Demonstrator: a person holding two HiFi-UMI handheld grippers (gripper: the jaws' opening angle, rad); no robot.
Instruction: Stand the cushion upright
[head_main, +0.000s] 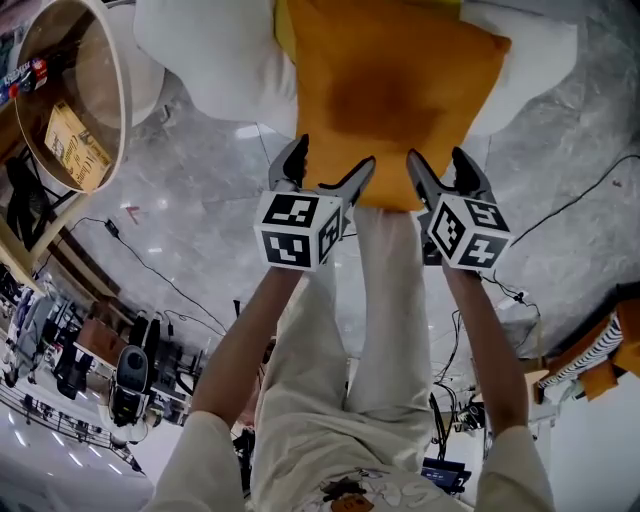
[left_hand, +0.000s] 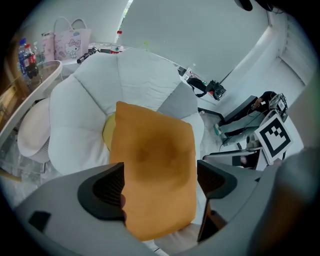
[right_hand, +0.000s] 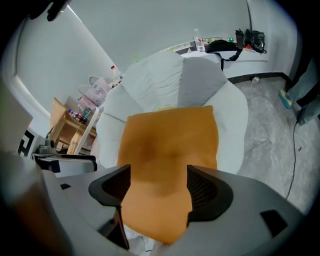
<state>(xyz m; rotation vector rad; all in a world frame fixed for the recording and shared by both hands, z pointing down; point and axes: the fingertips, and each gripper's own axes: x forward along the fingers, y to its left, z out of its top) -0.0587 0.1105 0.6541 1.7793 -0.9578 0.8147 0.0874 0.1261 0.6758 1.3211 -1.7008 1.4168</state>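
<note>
Just in front of both grippers, the orange cushion (head_main: 400, 90) rests on a white armchair (head_main: 210, 50), its lower edge toward the person. It seems to lean back against the chair's padded backrest, but from this steep angle I cannot say how upright it is. A yellow cushion (left_hand: 107, 132) shows a little behind its left side.

The left gripper (head_main: 330, 165) has its jaws wide apart around the lower left corner; in the left gripper view there is a clear gap on one side. The right gripper (head_main: 440, 165) is also spread wide, with the lower right corner between its pads and no squeeze visible in the fabric.

Further out, a grey marble floor (head_main: 560, 130) surrounds the chair, and a round glass-topped table (head_main: 110, 90) stands at the left.
</note>
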